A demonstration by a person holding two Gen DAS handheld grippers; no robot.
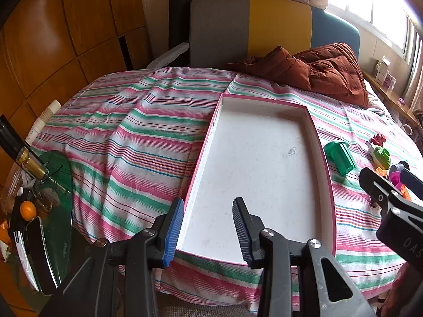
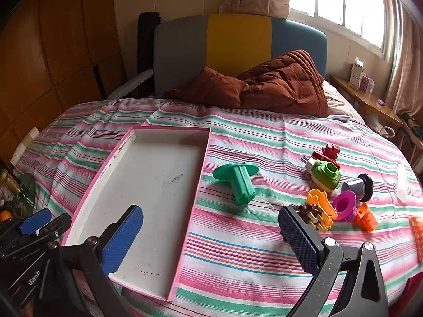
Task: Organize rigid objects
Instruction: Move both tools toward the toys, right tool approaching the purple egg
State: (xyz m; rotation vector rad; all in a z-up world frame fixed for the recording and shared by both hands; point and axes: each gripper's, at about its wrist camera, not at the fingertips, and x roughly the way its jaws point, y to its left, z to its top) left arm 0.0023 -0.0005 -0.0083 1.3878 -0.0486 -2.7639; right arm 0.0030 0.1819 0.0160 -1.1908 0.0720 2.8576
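A shallow white tray with a pink rim (image 1: 313,132) (image 2: 203,155) lies empty on the striped bed. A green plastic spool (image 1: 339,157) (image 2: 239,178) lies just right of it. Further right sits a cluster of toys: a green and white piece (image 2: 325,174), an orange piece (image 2: 321,202), a magenta cup (image 2: 343,204), a grey spool (image 2: 359,186), a red piece (image 2: 329,152). My left gripper (image 1: 207,233) is open and empty over the tray's near end. My right gripper (image 2: 211,240) is open and empty above the bed, between tray and toys.
A rust-brown quilted jacket (image 2: 264,84) lies at the head of the bed by the grey, yellow and blue headboard (image 2: 238,42). A glass side table (image 1: 53,211) with clutter and an orange stands left. A wooden shelf (image 2: 370,103) runs under the window.
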